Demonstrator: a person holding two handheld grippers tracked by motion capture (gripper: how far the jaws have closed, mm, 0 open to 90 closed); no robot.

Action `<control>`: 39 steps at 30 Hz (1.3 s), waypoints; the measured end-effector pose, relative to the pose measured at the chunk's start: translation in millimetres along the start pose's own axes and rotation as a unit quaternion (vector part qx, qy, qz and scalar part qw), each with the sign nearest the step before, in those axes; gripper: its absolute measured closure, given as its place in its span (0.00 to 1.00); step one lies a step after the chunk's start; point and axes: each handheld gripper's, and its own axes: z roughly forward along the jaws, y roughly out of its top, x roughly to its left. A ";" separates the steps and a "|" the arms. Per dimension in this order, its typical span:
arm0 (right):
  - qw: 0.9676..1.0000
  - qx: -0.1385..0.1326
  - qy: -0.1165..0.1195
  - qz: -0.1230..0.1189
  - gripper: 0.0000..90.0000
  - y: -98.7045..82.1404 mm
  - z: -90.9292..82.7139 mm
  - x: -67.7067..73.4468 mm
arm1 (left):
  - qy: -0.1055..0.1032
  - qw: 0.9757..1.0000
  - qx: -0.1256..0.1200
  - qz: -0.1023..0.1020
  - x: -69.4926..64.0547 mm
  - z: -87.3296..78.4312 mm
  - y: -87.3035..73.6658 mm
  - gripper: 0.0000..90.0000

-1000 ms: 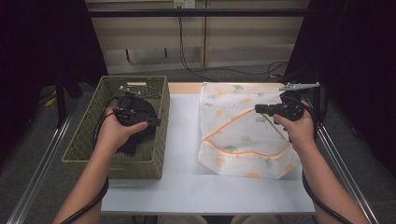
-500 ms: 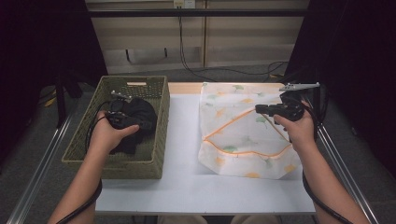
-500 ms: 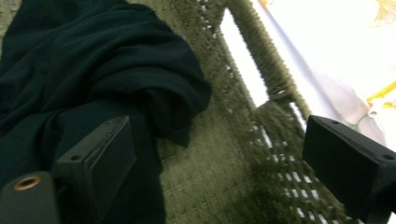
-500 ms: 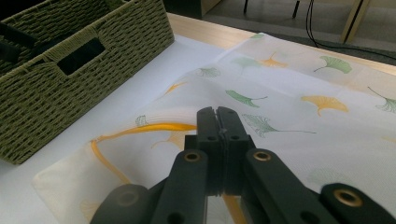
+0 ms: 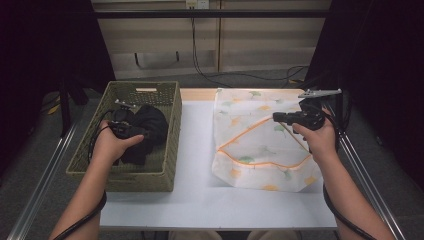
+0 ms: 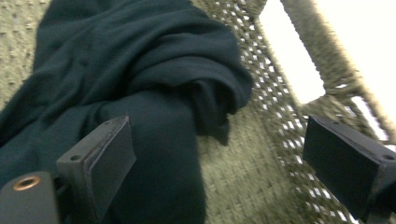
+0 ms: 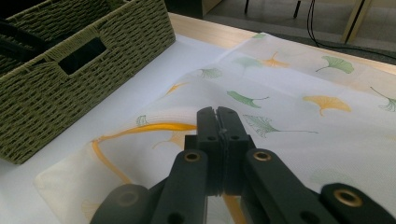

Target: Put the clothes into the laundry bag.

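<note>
A person's left gripper (image 5: 131, 131) reaches into an olive-green woven rectangular basket (image 5: 168, 131) at the left of the white tabletop (image 5: 195, 150), its jaws spread wide and empty above a crumpled dark navy cloth garment (image 5: 150, 125) lying in the basket. In the left gripper view, one jaw hangs over the garment (image 6: 140, 84) and the other near the basket's wall (image 6: 322, 74). The right gripper (image 5: 278, 117), jaws pressed together with nothing between them, hovers above a white mesh laundry bag with orange trim and a ginkgo-leaf print (image 5: 250, 145), which lies flat on the tabletop to the right of the basket.
</note>
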 end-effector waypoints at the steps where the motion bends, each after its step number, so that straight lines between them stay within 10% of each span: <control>1: 1.000 -0.001 -0.001 0.000 1.00 -0.4 -0.2 -0.8 | -0.002 1.000 -0.001 -0.004 1.6 0.1 0.1 0.10; 16: 1.000 -0.001 0.001 0.002 1.00 0.0 -0.1 -0.5 | 0.014 0.999 -0.022 -0.020 20.0 15.7 -2.4 0.08; 39: 1.000 0.001 0.009 0.001 1.00 -2.0 3.3 -2.6 | 0.016 1.000 -0.010 0.019 39.8 36.5 -1.7 0.04</control>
